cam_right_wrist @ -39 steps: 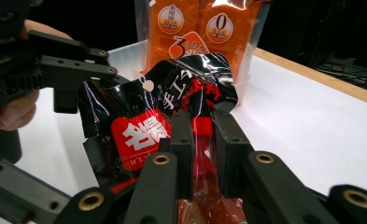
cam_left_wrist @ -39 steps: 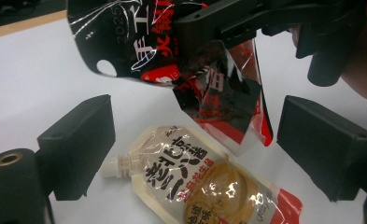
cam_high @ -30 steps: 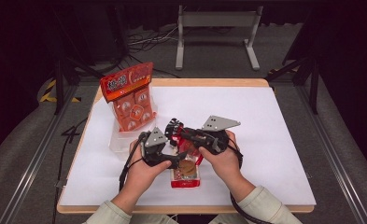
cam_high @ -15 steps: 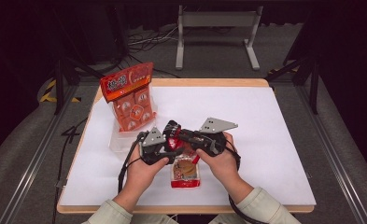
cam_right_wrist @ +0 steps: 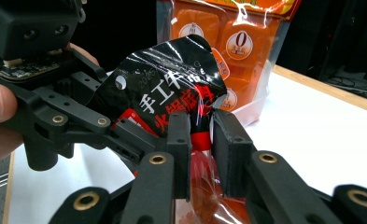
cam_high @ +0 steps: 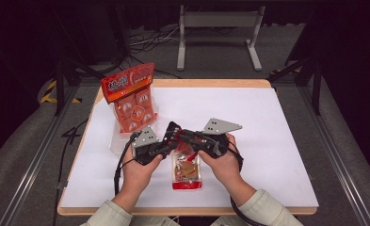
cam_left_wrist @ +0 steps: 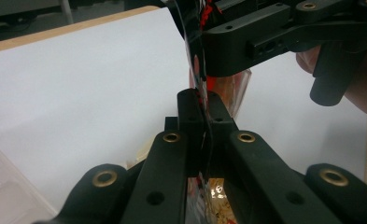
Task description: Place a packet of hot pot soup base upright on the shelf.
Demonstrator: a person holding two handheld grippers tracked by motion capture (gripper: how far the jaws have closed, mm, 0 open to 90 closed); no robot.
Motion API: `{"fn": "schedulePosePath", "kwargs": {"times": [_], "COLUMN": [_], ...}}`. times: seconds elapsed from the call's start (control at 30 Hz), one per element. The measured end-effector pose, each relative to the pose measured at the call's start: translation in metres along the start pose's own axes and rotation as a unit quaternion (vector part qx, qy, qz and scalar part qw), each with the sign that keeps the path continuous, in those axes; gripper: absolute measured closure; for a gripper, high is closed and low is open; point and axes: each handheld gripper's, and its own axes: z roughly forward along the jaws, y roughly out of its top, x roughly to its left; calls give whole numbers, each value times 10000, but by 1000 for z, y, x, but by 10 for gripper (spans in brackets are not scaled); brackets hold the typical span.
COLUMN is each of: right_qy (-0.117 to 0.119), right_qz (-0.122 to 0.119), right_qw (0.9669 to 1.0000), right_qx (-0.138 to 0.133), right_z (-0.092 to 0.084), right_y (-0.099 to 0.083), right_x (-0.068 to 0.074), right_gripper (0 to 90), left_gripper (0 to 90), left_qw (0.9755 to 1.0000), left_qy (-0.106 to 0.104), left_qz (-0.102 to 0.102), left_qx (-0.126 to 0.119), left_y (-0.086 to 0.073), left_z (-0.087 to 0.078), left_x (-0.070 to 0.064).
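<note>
A small snack packet (cam_high: 186, 165), red and black with printed characters and a clear window, is held up at the near middle of the white table (cam_high: 277, 141). Its top edge is caught between both pairs of jaws while its lower end hangs toward the person. In the right gripper view the crumpled black top of the packet (cam_right_wrist: 172, 98) rises above the jaws, and the red lower part drops between them.

The left gripper (cam_high: 169, 136) has just been closing; its jaws now stand pressed together with the thin edge of the packet (cam_left_wrist: 204, 93) pinched flat between the pads. The right gripper (cam_high: 185, 138) pinches the packet just beside that grip, its jaws narrowly apart with the film bunched between them. In the left gripper view the right gripper (cam_left_wrist: 228, 60) sits directly beyond the left jaws, almost touching them. In the right gripper view the left gripper (cam_right_wrist: 139, 140) grips the packet to the left of the right jaws.

Beyond the jaws, well apart, an orange multipack bag (cam_high: 132, 101) stands in a clear tub (cam_high: 118, 141).
</note>
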Motion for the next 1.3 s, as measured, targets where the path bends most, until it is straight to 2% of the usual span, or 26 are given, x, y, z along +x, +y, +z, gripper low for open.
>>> {"fn": "schedulePosePath", "kwargs": {"times": [0.13,0.37,0.47,0.6,0.63,0.77,1.0,1.03,1.3], "right_qy": [-15,-7,-78,-103,-129,-167,-288,-293,-445], "right_qz": [-1,23,-4,29,46,98,153,179,255], "right_qw": [10000,9999,9998,9995,9994,9990,9983,9982,9976], "right_qx": [-28,-131,-192,-282,-322,-411,-481,-494,-470], "right_z": [-1,-3,-9,-14,-19,-28,-41,-42,-51], "right_y": [1,2,5,6,7,8,7,6,3], "right_x": [0,-1,-4,-7,-11,-16,-23,-24,-34], "right_gripper": [752,691,656,624,613,589,574,571,558], "left_gripper": [895,895,895,895,895,894,894,894,894], "left_qw": [9998,9996,9991,9991,9988,9986,9976,9973,9972], "left_qy": [-20,-79,-11,-81,-66,-95,-65,-2,52], "left_qz": [205,210,332,315,385,408,541,602,631], "left_qx": [59,170,265,278,286,337,416,428,392], "left_y": [3,6,8,11,14,19,30,35,44], "left_z": [-2,-7,-10,-14,-18,-22,-34,-38,-54], "left_x": [0,3,5,7,8,11,17,19,26]}}
